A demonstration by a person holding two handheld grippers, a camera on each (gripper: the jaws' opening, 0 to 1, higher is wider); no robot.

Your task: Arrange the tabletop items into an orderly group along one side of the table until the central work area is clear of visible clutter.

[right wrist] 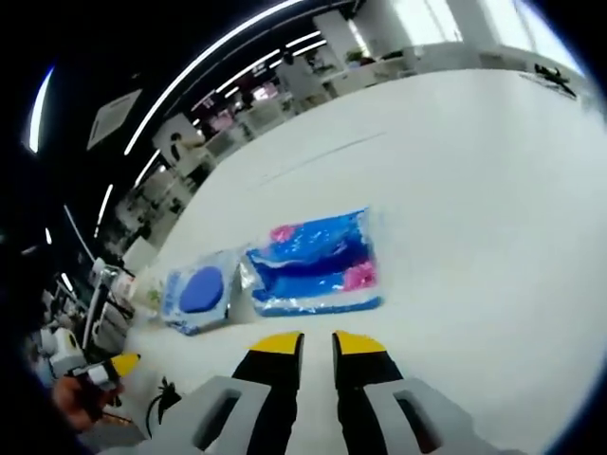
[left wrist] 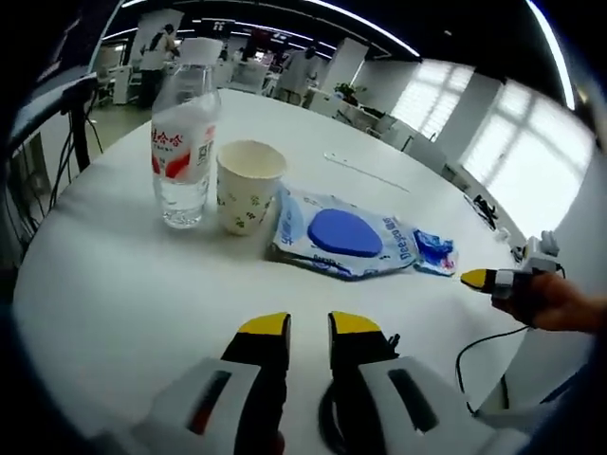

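Left gripper view, left to right: a water bottle point(left wrist: 184, 142) stands upright on the white bench point(left wrist: 114, 284), its cap up; just beside it stands a paper cup point(left wrist: 248, 186), mouth up; next lies a flat wipes pack point(left wrist: 341, 237) with a blue oval lid, its long axis running left to right in this view, a smaller blue packet point(left wrist: 432, 251) at its right end. These items form a row, so the grouping appears well advanced; whether the row sits at the bench's side cannot be told. The left tool point(left wrist: 308, 325) hovers empty in front of the row, jaws narrow. The right tool point(left wrist: 479, 278) enters at right.

Right gripper view: the wipes pack and a blue-and-pink packet point(right wrist: 318, 265) lie side by side, the latter's long axis across the view. The right tool point(right wrist: 318, 343) is narrow and empty.
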